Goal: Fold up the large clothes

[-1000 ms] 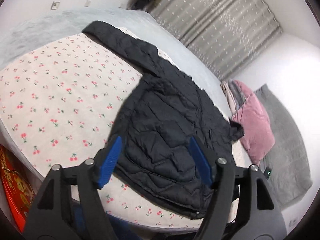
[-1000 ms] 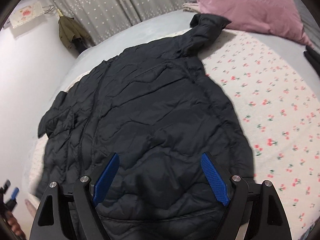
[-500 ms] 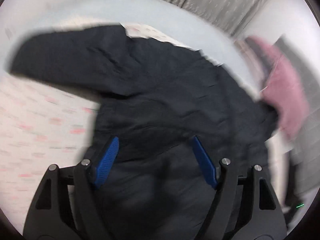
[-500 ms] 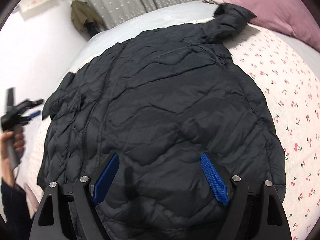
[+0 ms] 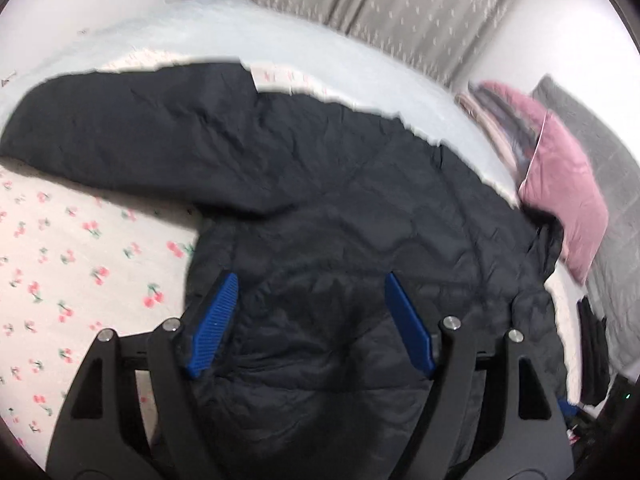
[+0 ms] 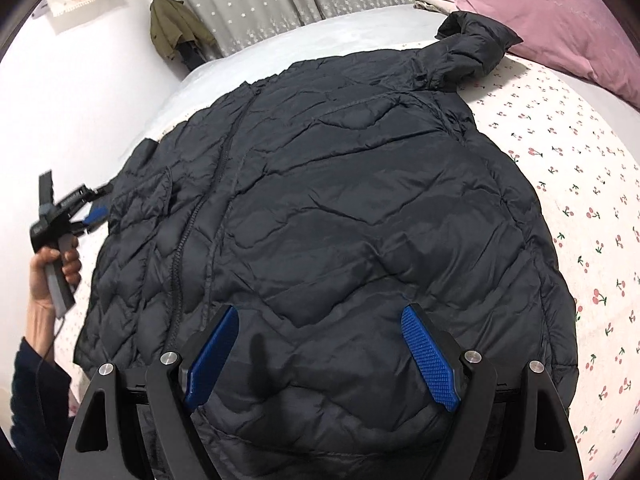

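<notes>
Left gripper [image 5: 308, 324] has swung in over the jacket [image 6: 328, 208], which lies flat on the bed [image 6: 580, 168]. Both it and the right gripper [image 6: 320, 356] gape wide, holding nothing. Best next: pinch one sleeve cuff [image 6: 476, 40], fold inward, keep quilting smooth.

free: cherry-print sheet [image 6: 580, 152] right | blocked: pink pillow [image 6: 540, 8] at jacket [image 6: 320, 200] sleeve
</notes>
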Demonstrator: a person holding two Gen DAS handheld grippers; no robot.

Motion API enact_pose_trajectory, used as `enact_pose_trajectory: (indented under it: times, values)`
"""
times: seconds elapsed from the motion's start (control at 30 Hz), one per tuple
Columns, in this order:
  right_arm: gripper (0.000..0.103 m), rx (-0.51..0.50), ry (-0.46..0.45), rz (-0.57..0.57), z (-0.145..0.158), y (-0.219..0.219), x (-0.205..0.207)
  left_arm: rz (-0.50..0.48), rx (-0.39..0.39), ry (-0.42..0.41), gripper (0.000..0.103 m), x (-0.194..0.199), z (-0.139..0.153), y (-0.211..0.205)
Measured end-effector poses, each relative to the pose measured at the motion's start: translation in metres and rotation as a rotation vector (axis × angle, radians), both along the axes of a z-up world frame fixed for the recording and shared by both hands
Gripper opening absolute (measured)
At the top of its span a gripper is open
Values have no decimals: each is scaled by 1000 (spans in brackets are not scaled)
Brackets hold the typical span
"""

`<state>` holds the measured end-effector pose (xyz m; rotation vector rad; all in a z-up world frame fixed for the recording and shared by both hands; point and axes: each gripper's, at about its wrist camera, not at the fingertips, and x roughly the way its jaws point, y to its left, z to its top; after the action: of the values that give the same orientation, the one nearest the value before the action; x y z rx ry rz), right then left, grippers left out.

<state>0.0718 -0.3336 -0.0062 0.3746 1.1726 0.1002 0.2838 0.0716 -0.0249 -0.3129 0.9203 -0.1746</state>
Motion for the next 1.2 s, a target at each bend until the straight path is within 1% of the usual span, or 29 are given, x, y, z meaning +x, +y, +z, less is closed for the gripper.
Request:
enact_pose_trajectory:
  times: [0.07, 0.13, 0.2, 0.23, 0.27, 0.3, 0.33, 0.47, 0.53, 0.6, 0.7, 0.77, 0.8, 0.83, 0.87, 0.9, 0.93, 0.97, 1.0, 1.03, 1.07, 1.1, 1.13, 1.17, 1.2]
  values:
    - [85, -9, 4, -5, -1, 1, 0, -2, 30, 30, 76, 4, -12, -7]
    - [85, -18, 10, -8, -3, 2, 0, -8, 18, 26, 75, 3, -15, -9]
    - [85, -20, 11, -11, -4, 2, 0, -25, 7, 13, 47, 0, -13, -11]
    - [85, -18, 10, -12, -4, 1, 0, -33, 4, 17, 17, 1, -12, -12]
    - [85, -15, 7, -16, -3, 1, -1, -40, -2, 16, 11, -1, -11, -12]
    - [85, -13, 6, -19, -3, 0, -1, -51, -9, 5, 11, -6, -9, -11]
    - [85, -11, 5, -21, -3, -1, -1, -62, 1, -5, 9, -10, -7, -12]
    - [85, -3, 9, -36, -3, -4, -2, -107, 79, -43, 9, -34, 5, -13]
    - [85, 4, 11, -39, -3, -5, -2, -142, 67, -73, 9, -49, 15, -10]
    - [85, 5, 10, -38, -2, -5, -2, -171, 56, -92, 9, -61, 23, -8]
    - [85, 10, 15, -31, -2, -3, -2, -219, 60, -113, 10, -77, 29, -4]
    - [85, 9, 18, -21, -2, -2, -3, -273, 58, -107, 11, -87, 29, -2]
    - [85, 10, 19, -17, -2, -2, -3, -291, 63, -97, 15, -91, 27, -1]
    - [85, 11, 20, -13, -2, -1, -4, -307, 87, -80, 26, -96, 26, 3]
    - [85, 11, 22, -10, -1, -1, -4, -303, 112, -74, 39, -99, 26, 5]
    - [85, 12, 23, -6, -1, 0, -5, -275, 156, -84, 42, -105, 28, 12]
    - [85, 12, 24, -3, 0, 0, -5, -228, 175, -105, 44, -111, 32, 23]
    - [85, 14, 21, -2, 1, 0, -6, -192, 142, -118, 44, -115, 37, 35]
    - [85, 16, 18, -3, 2, 0, -6, -162, 77, -139, 44, -120, 45, 48]
    - [85, 20, 15, -6, 3, -1, -6, -142, 28, -164, 44, -124, 52, 54]
    - [85, 25, 12, -11, 4, -1, -5, -119, -27, -204, 47, -127, 62, 61]
    - [85, 29, 12, -15, 4, -1, -4, -90, -62, -247, 50, -128, 73, 62]
    - [85, 34, 13, -18, 5, -1, -3, -73, -72, -274, 59, -127, 81, 58]
    - [85, 40, 13, -18, 5, 1, -3, -60, -72, -290, 72, -122, 88, 49]
    - [85, 41, 14, -14, 5, 3, -2, -35, -63, -297, 77, -110, 93, 35]
